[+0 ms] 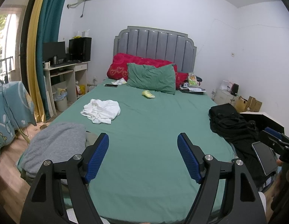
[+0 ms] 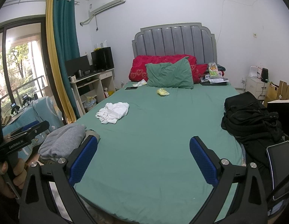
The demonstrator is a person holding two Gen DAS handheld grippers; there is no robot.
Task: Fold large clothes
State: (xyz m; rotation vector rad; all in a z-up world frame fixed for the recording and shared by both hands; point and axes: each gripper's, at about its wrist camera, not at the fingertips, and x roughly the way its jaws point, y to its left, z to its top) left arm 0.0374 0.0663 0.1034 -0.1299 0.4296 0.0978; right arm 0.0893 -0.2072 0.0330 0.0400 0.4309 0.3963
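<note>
A crumpled white garment (image 1: pixel 101 111) lies on the green bed sheet (image 1: pixel 153 130), left of middle; it also shows in the right wrist view (image 2: pixel 113 112). A folded grey garment (image 1: pixel 56 145) sits at the bed's near left corner, also in the right wrist view (image 2: pixel 64 140). A heap of black clothes (image 1: pixel 232 125) lies at the right edge, also in the right wrist view (image 2: pixel 251 117). My left gripper (image 1: pixel 143 155) is open and empty above the near sheet. My right gripper (image 2: pixel 143 158) is open and empty there too.
A green pillow (image 1: pixel 152 78) and red pillows (image 1: pixel 125 63) lean on the grey headboard. A yellow packet (image 1: pixel 148 94), a phone (image 1: pixel 110 85) and clutter (image 1: pixel 193 84) lie near the pillows. A desk (image 1: pixel 68 74) stands left, a tablet (image 2: pixel 280 168) at the right.
</note>
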